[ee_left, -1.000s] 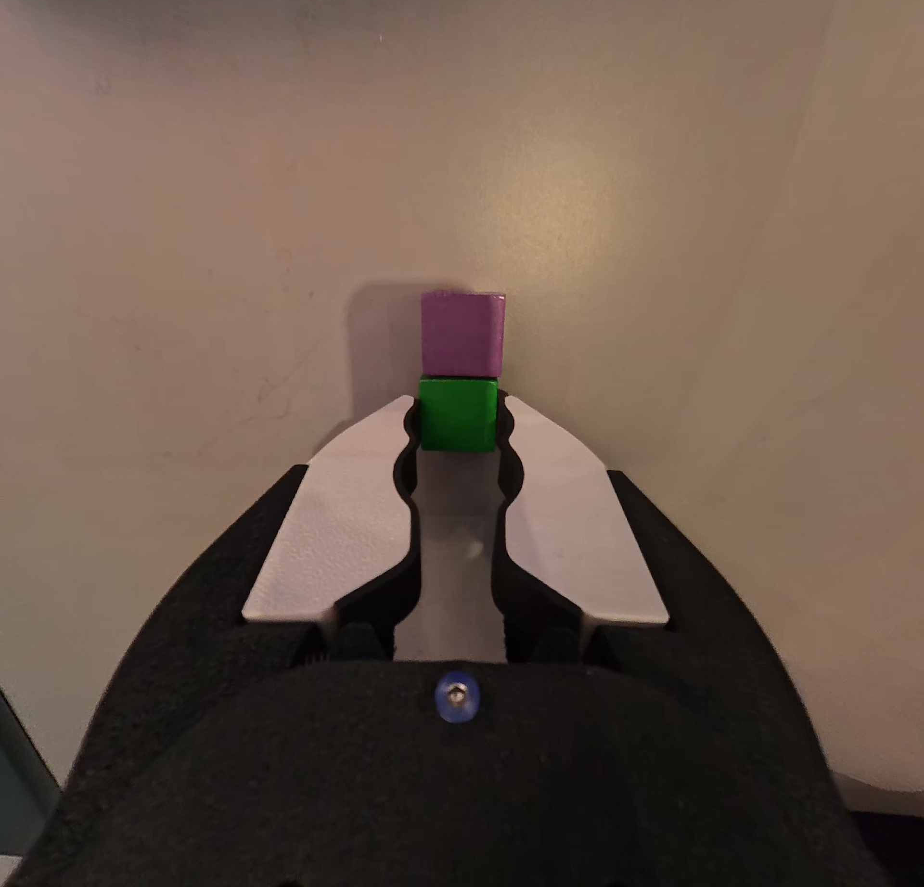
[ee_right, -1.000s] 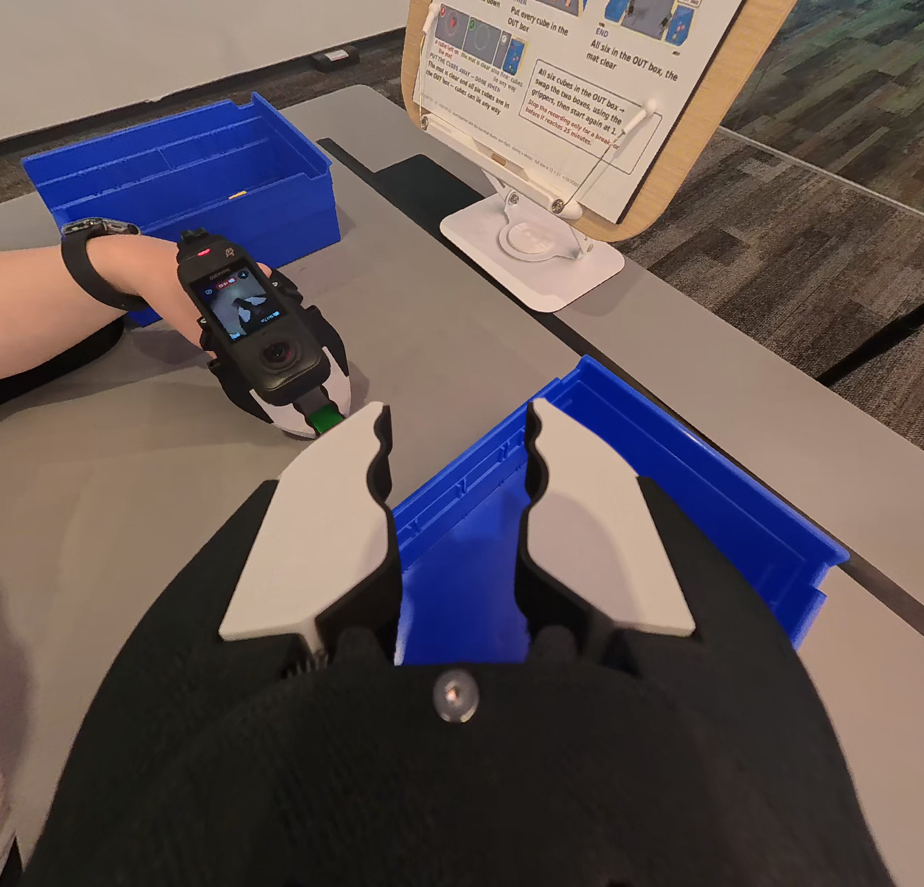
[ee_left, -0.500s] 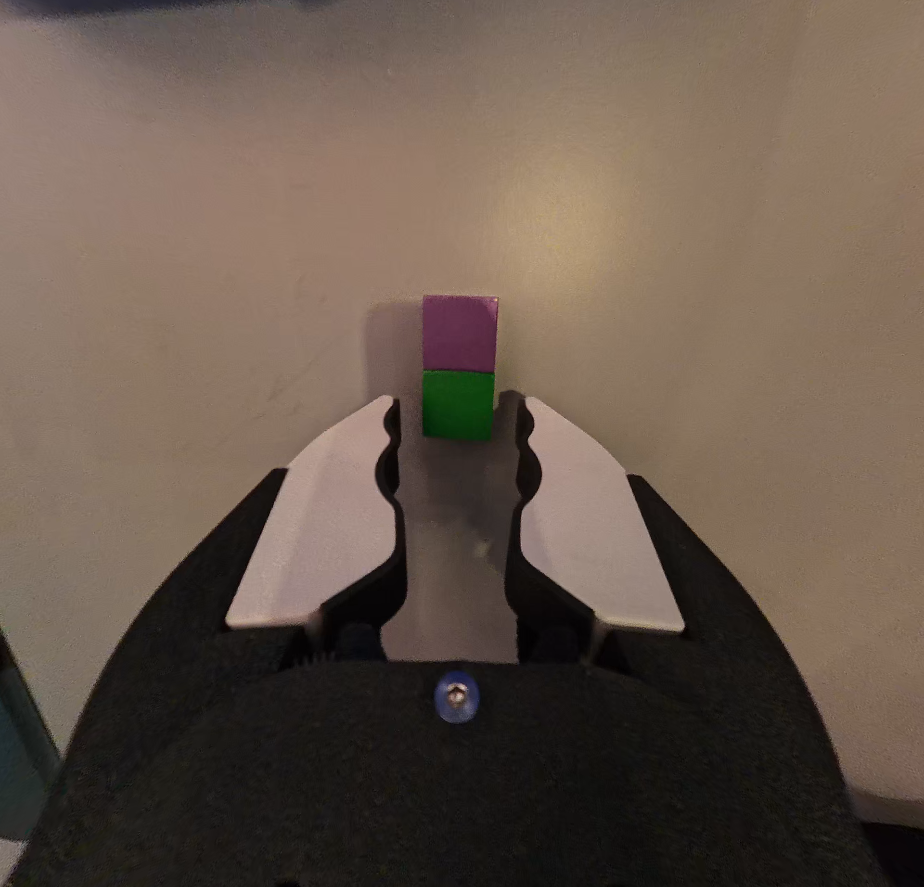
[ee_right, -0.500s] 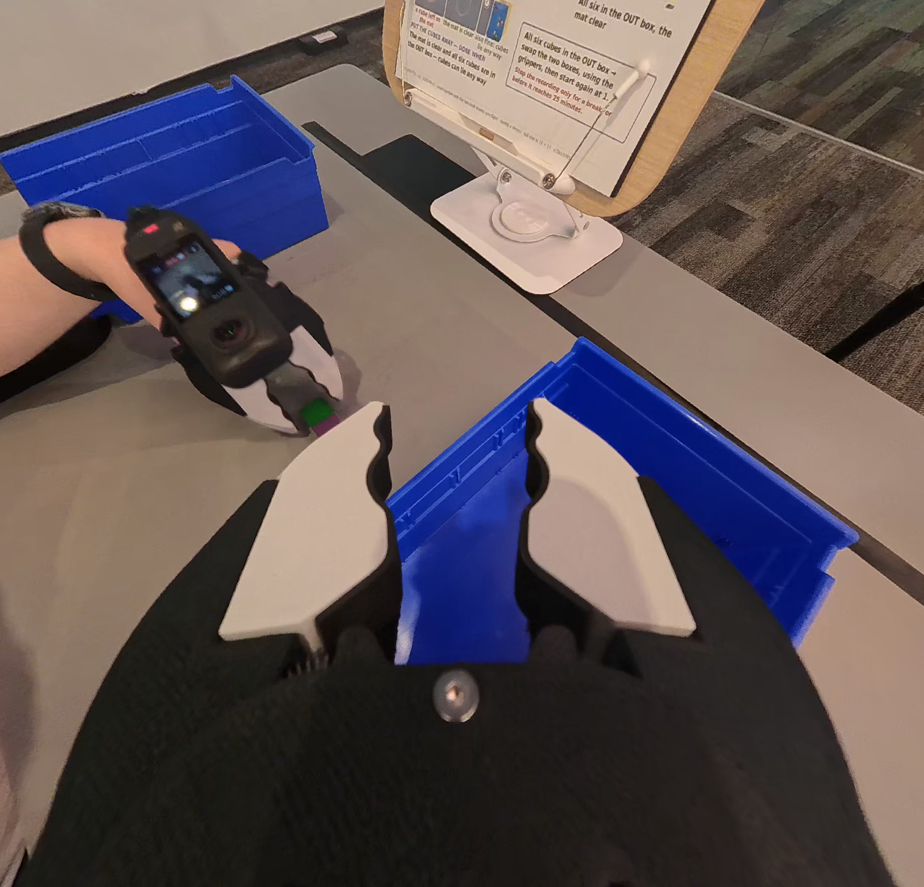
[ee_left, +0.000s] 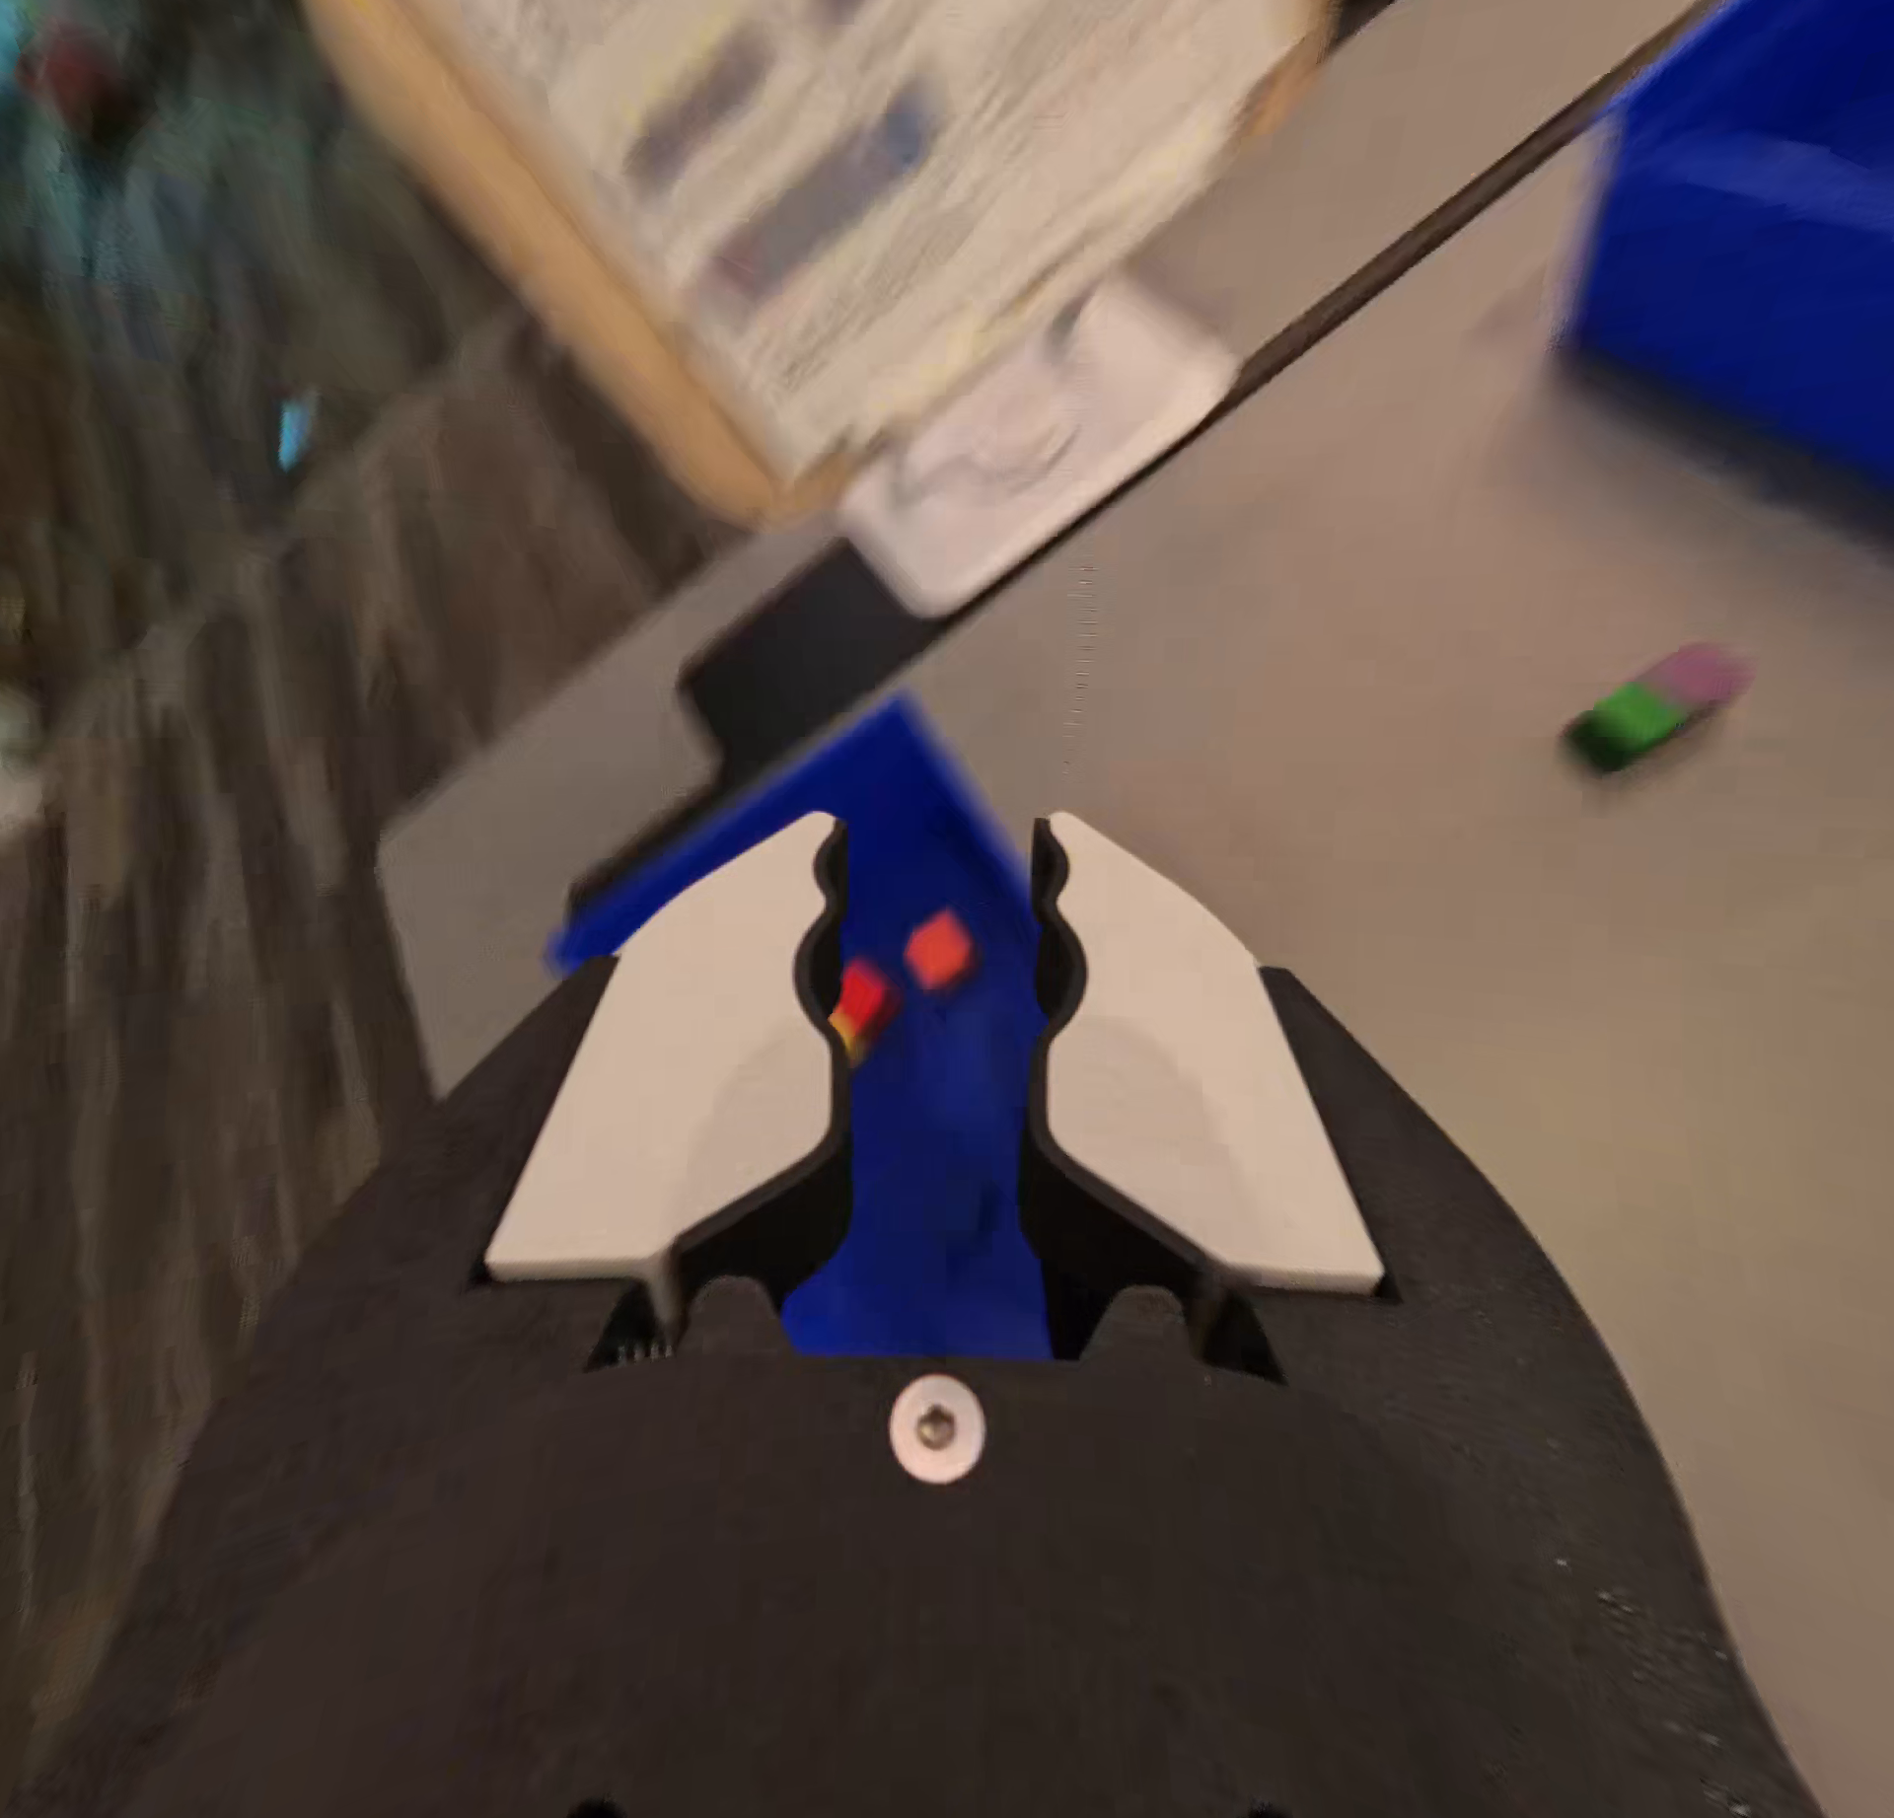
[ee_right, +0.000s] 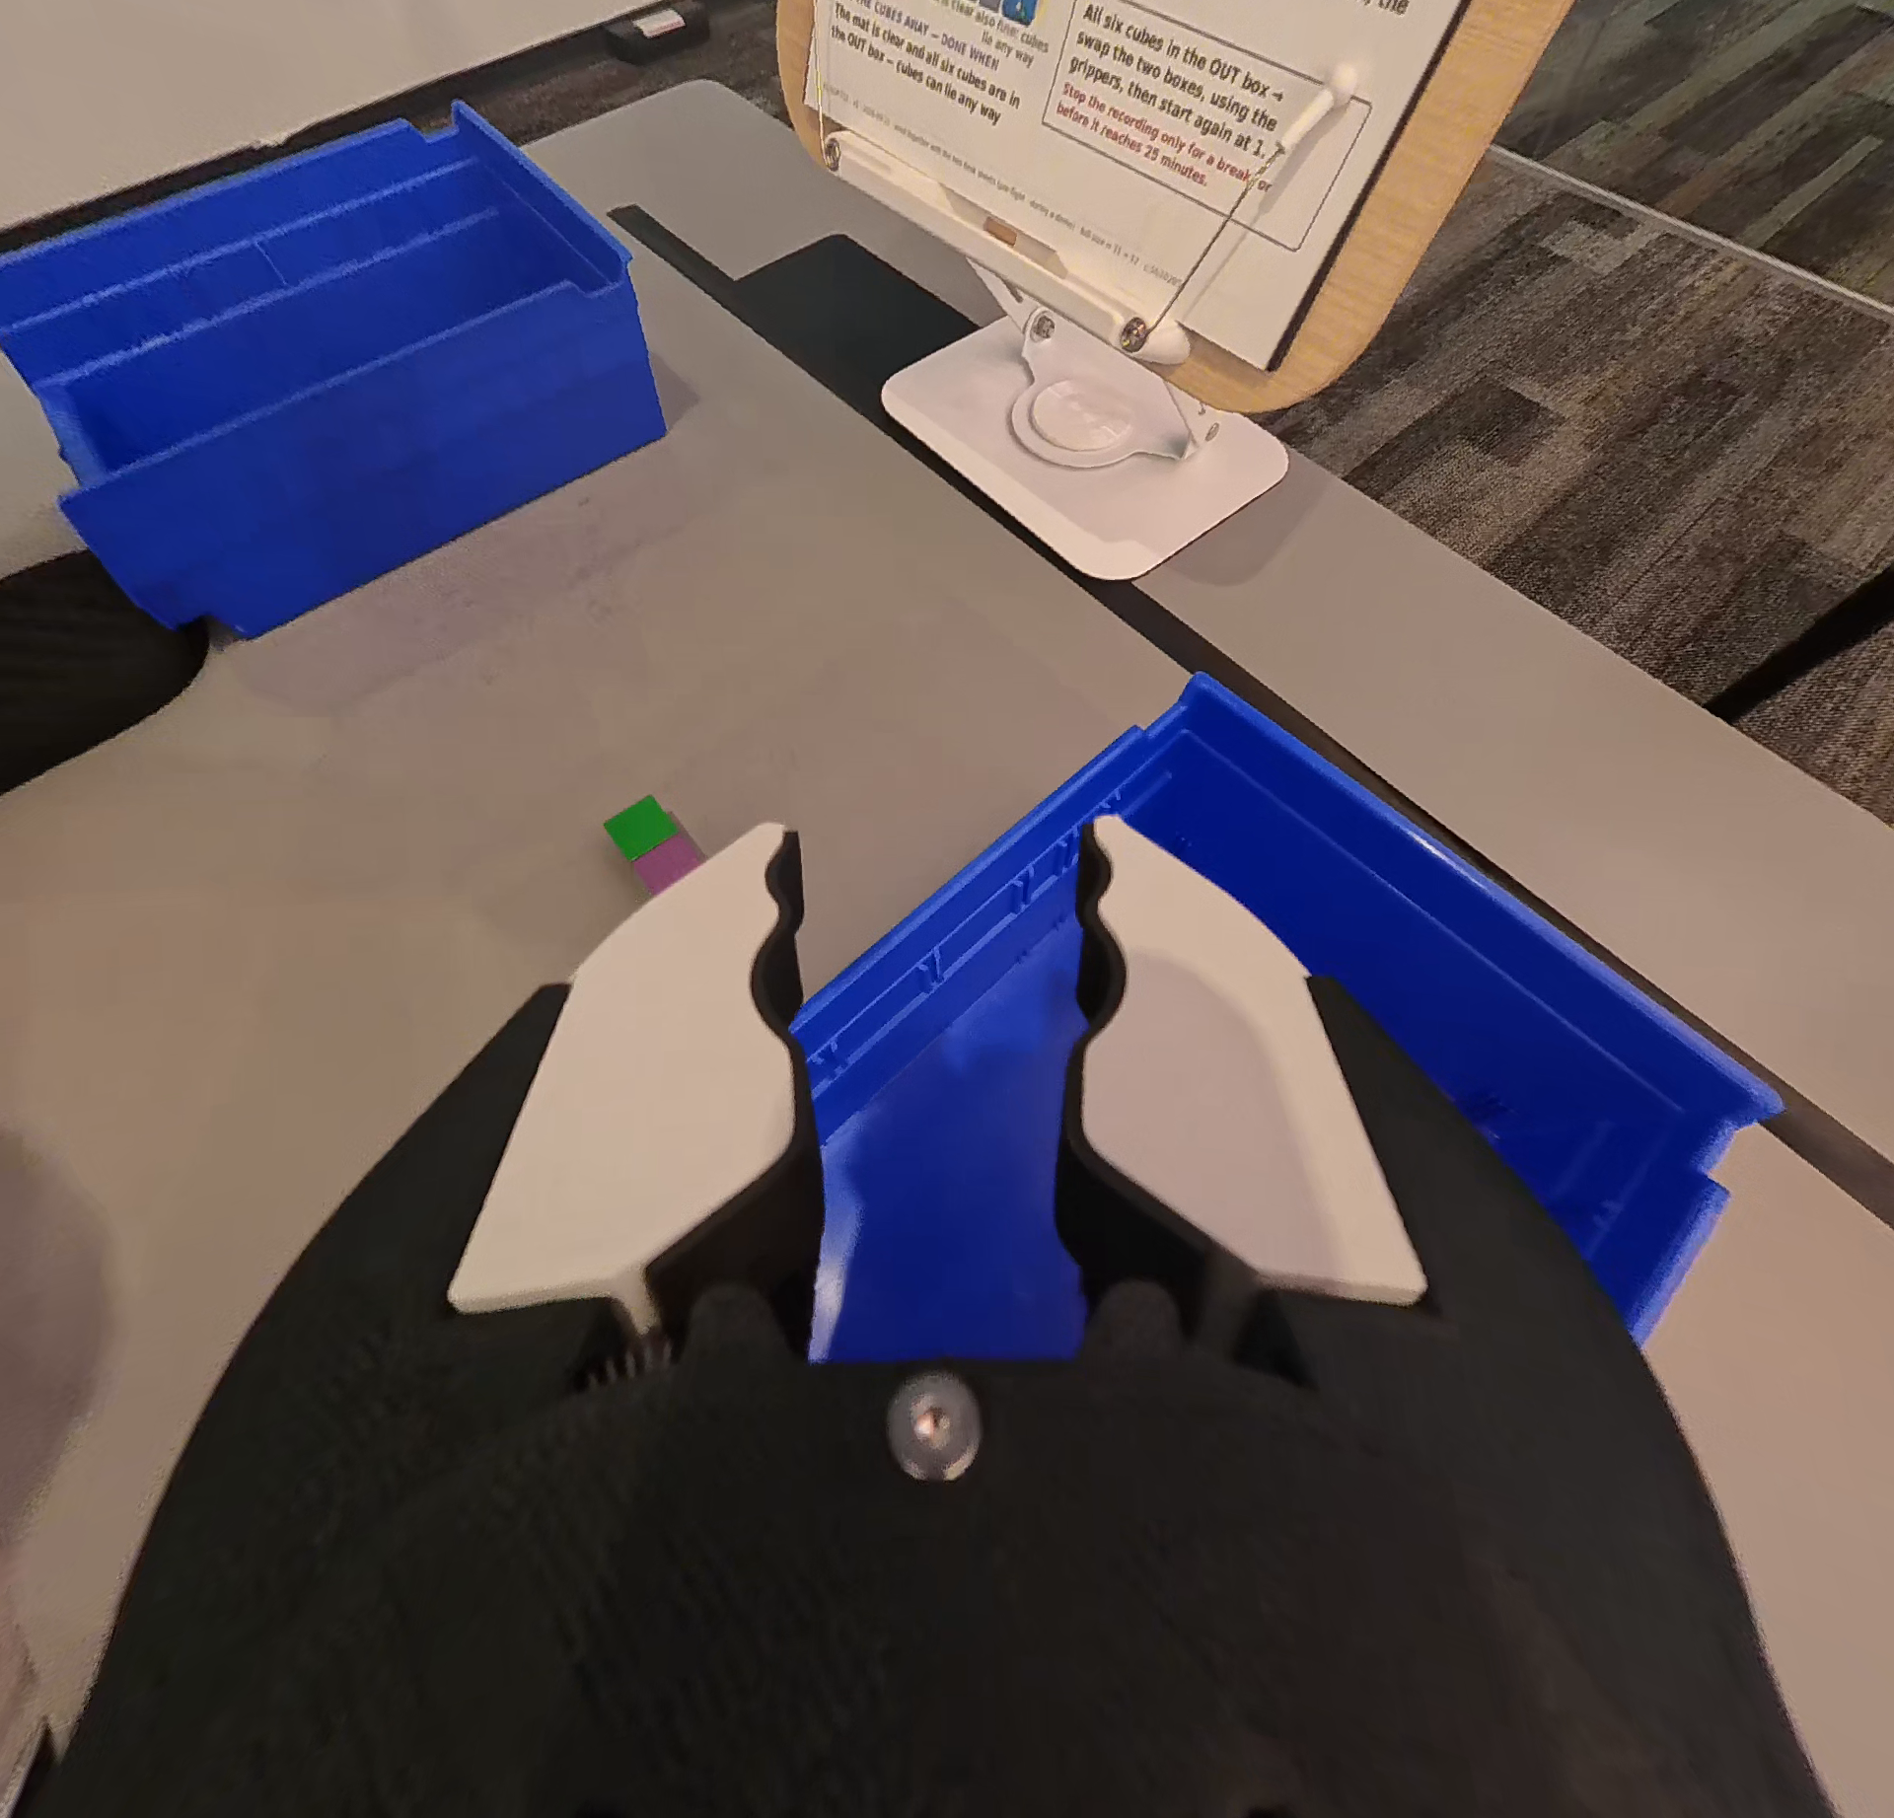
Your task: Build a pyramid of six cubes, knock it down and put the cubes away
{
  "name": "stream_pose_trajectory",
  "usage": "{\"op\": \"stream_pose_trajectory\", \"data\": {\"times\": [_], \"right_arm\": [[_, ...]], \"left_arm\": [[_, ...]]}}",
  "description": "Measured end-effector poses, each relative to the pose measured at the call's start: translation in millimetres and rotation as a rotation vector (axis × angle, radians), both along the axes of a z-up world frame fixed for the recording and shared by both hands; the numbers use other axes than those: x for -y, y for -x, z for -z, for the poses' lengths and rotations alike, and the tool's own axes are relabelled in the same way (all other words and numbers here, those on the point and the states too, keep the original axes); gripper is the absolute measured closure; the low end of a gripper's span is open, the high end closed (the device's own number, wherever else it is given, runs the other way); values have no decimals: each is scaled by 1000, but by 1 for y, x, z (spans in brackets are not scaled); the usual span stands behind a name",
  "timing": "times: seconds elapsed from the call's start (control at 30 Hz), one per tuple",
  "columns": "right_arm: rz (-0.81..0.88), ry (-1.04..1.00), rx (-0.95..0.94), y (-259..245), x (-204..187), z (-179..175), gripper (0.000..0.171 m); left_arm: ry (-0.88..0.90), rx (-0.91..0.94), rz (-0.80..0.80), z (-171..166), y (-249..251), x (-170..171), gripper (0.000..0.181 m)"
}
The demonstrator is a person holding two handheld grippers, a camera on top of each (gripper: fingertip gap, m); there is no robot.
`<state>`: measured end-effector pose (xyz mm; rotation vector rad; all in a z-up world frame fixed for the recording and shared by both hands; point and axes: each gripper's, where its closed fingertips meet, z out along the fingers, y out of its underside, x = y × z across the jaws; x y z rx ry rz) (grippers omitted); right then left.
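Observation:
A green cube (ee_right: 640, 826) and a purple cube (ee_right: 668, 863) lie touching on the grey table, left of my right gripper (ee_right: 938, 836). That gripper is open and empty, above the near blue bin (ee_right: 1435, 898). My left gripper (ee_left: 938, 831) is open and empty. Its view is blurred by motion. Between its fingers I see a blue bin (ee_left: 892, 775) holding a red cube (ee_left: 866, 1000), an orange cube (ee_left: 938, 949) and a bit of yellow. The green cube (ee_left: 1624, 729) and the purple cube (ee_left: 1701, 677) show far to its right. The left gripper is out of the right wrist view.
A second blue bin (ee_right: 338, 385) stands at the table's far left. A tilted instruction board on a white stand (ee_right: 1086, 436) stands at the back edge, and shows blurred in the left wrist view (ee_left: 820, 180). A black notch (ee_right: 820, 278) marks the table's back. Tip to tip, the grippers are about 40 centimeters apart.
My left gripper opened, left the green cube beside the purple one, and swung quickly away over a blue bin. The hand and left gripper left the right wrist view.

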<state>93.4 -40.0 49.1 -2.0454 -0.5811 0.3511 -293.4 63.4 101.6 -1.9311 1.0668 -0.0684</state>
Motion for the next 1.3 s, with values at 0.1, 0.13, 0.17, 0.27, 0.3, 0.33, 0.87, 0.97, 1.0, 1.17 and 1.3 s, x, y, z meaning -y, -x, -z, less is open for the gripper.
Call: {"op": "stream_pose_trajectory", "data": {"times": [0.1, 0.13, 0.17, 0.27, 0.3, 0.33, 0.87, 0.97, 1.0, 1.17, 1.3], "right_arm": [[10, 11, 20, 0, -3, 4, 119], [11, 16, 21, 0, -4, 6, 119], [9, 20, 18, 0, -5, 7, 119], [1, 42, 15, 3, -7, 13, 119], [0, 48, 18, 3, -8, 15, 118], [-2, 52, 21, 4, -8, 16, 118], [-2, 75, 51, 1, -11, 26, 119], [-6, 83, 45, 0, -10, 27, 119], [-2, 82, 49, -2, -10, 27, 119], [10, 62, 24, -3, -13, 21, 120], [-29, 57, 5, 7, -11, 18, 120]], "left_arm": [[235, -74, -200, 64, 64, -7, 131], [296, -74, -196, 85, 73, -5, 132], [341, -67, -189, 105, 80, -4, 130], [442, -169, -109, 164, 95, 1, 128], [438, -265, -79, 182, 104, 0, 126], [430, -368, -38, 197, 113, -1, 129], [555, -585, 54, 243, 128, -10, 152], [439, -652, -1, 200, 142, -30, 152], [399, -628, -15, 177, 140, -36, 152], [168, -303, 135, 49, 45, -21, 152], [190, -228, 567, 52, -71, 59, 153]]}}
